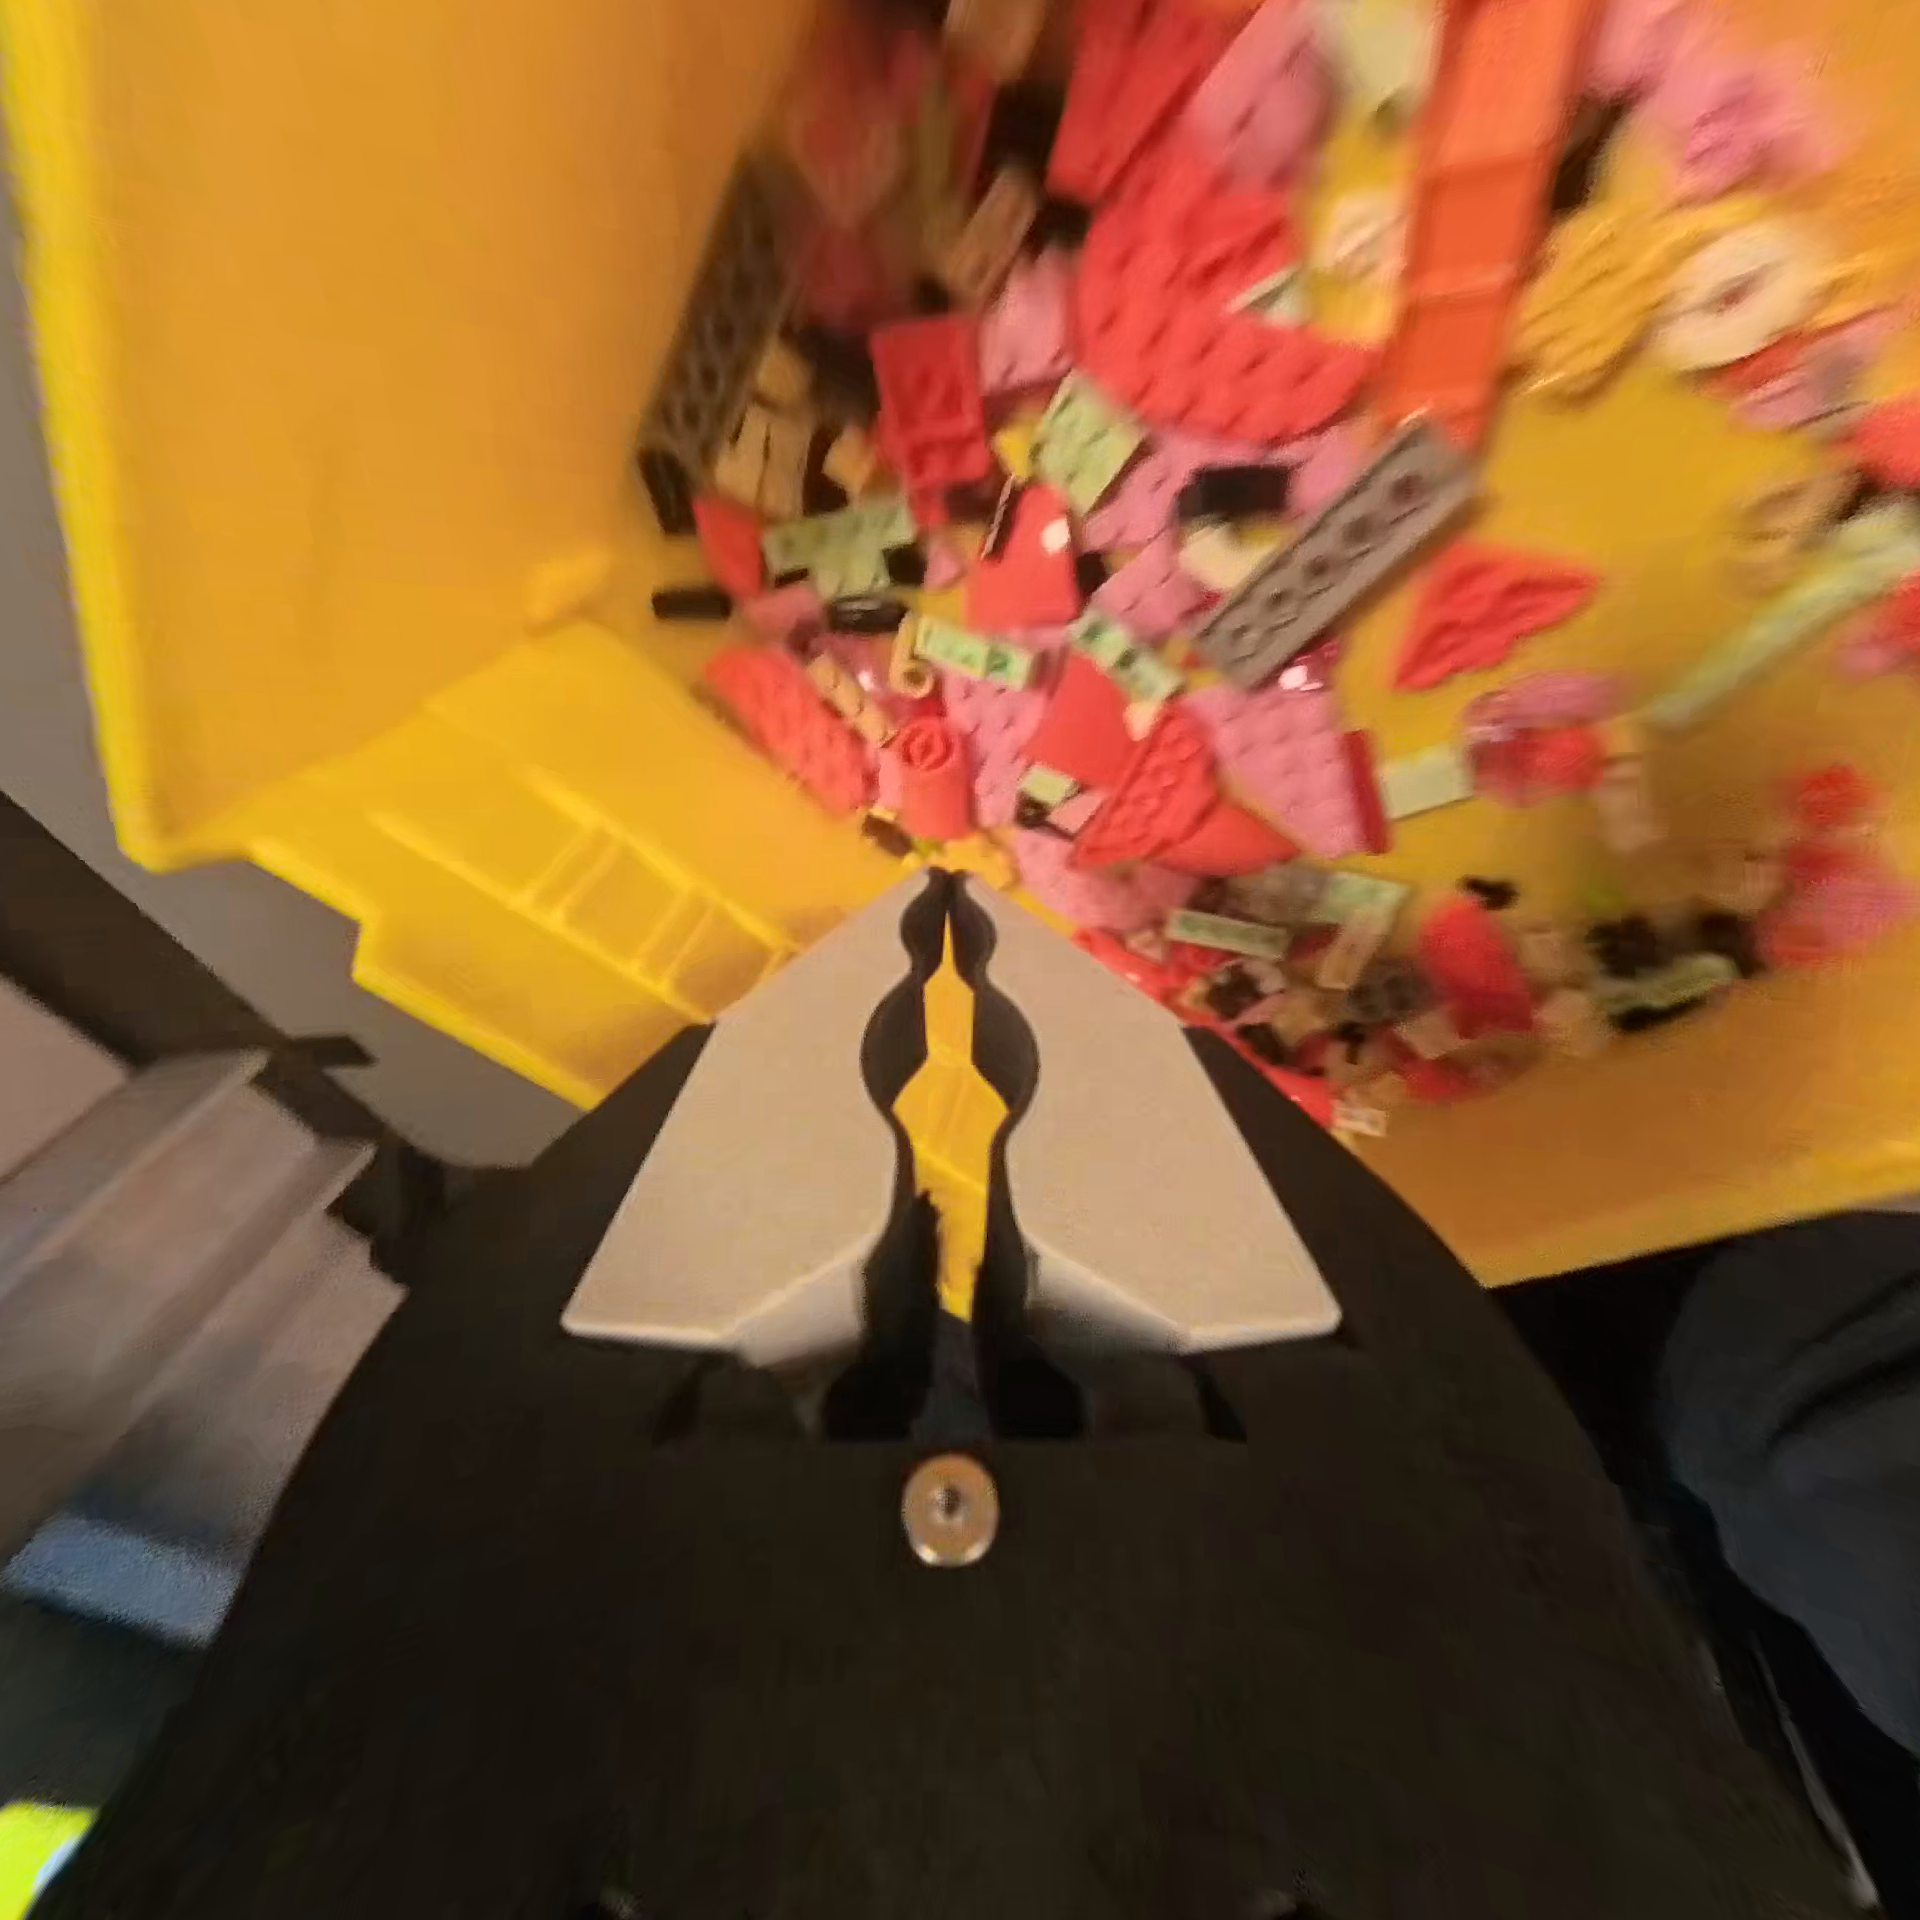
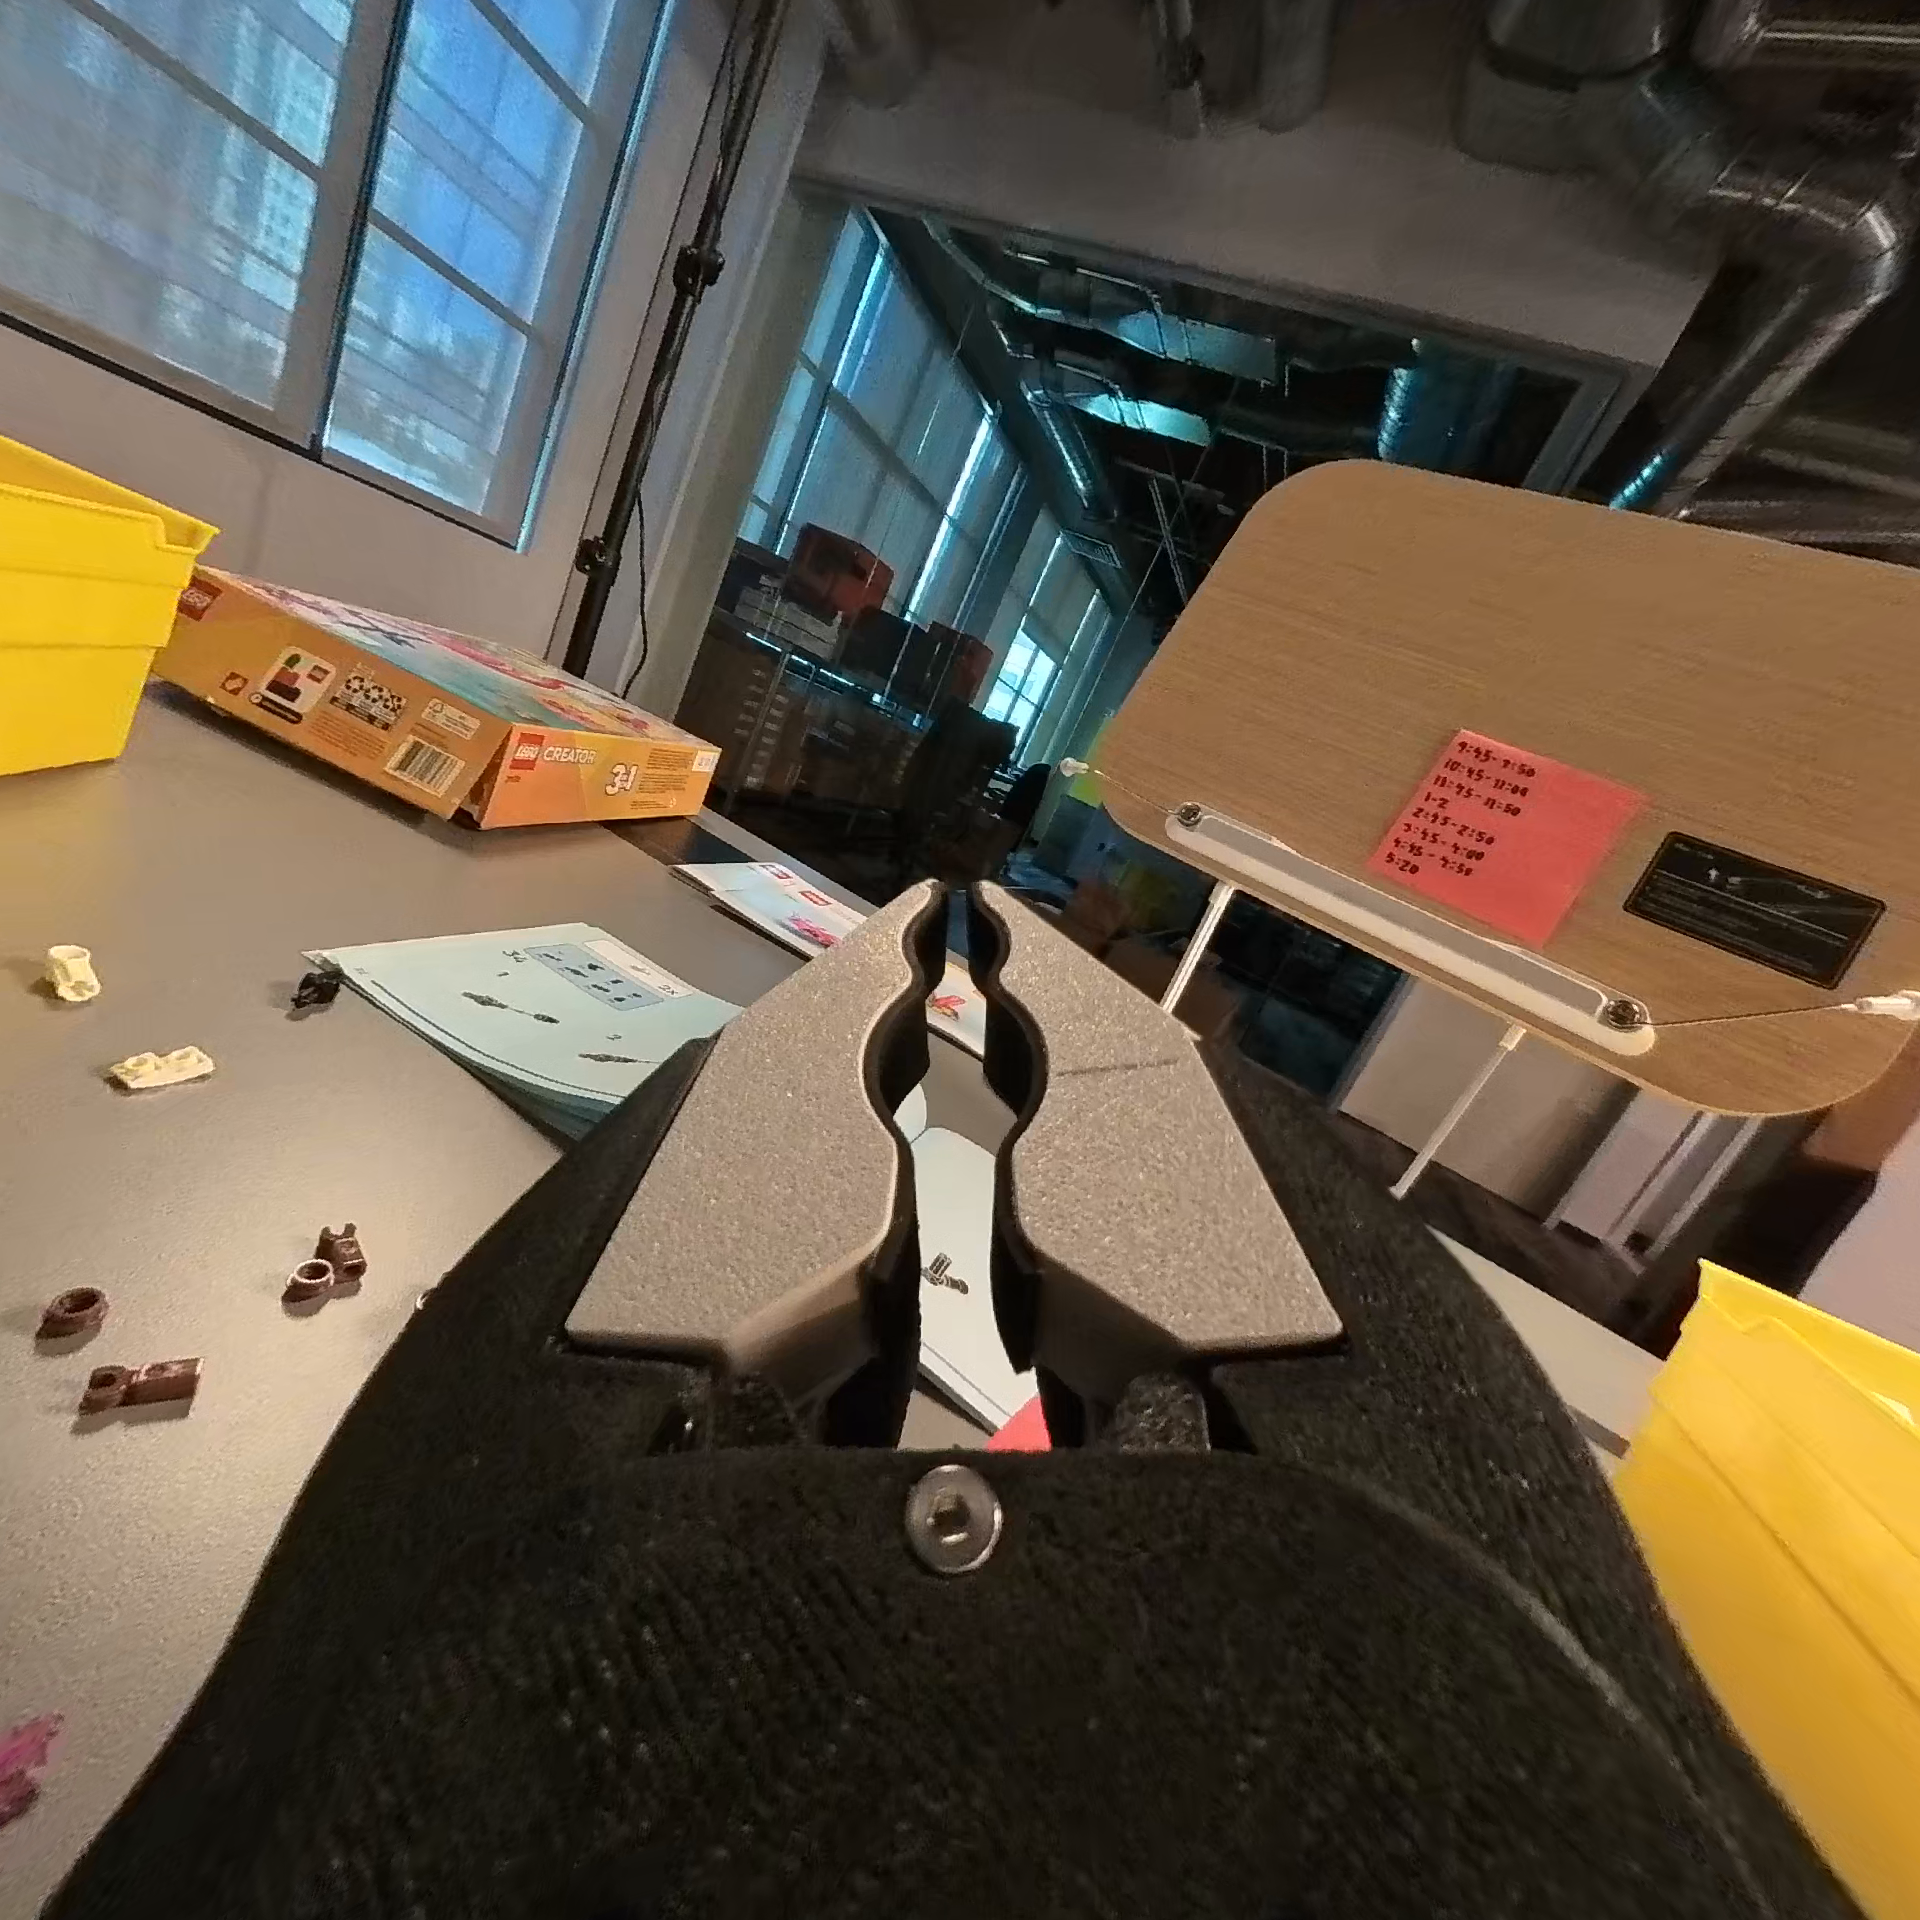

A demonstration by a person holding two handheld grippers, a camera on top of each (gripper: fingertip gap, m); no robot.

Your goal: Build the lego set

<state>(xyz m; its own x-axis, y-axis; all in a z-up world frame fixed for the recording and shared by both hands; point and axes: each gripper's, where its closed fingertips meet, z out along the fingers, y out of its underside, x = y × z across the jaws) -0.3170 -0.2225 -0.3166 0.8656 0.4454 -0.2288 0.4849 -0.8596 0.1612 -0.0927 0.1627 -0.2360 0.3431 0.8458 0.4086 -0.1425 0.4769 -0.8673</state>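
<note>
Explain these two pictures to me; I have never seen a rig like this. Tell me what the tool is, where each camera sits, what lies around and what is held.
A person holds a hand-held gripper in each hand; a camera on each looks along its two fingers. The left view is blurred: the left gripper, fingertips together, points at mixed bricks in a yellow bin; a held piece cannot be made out. The right gripper, nearly closed with nothing visible between its tips, sits over a grey table with booklets, a box, small brown parts and a wooden stand.
</note>
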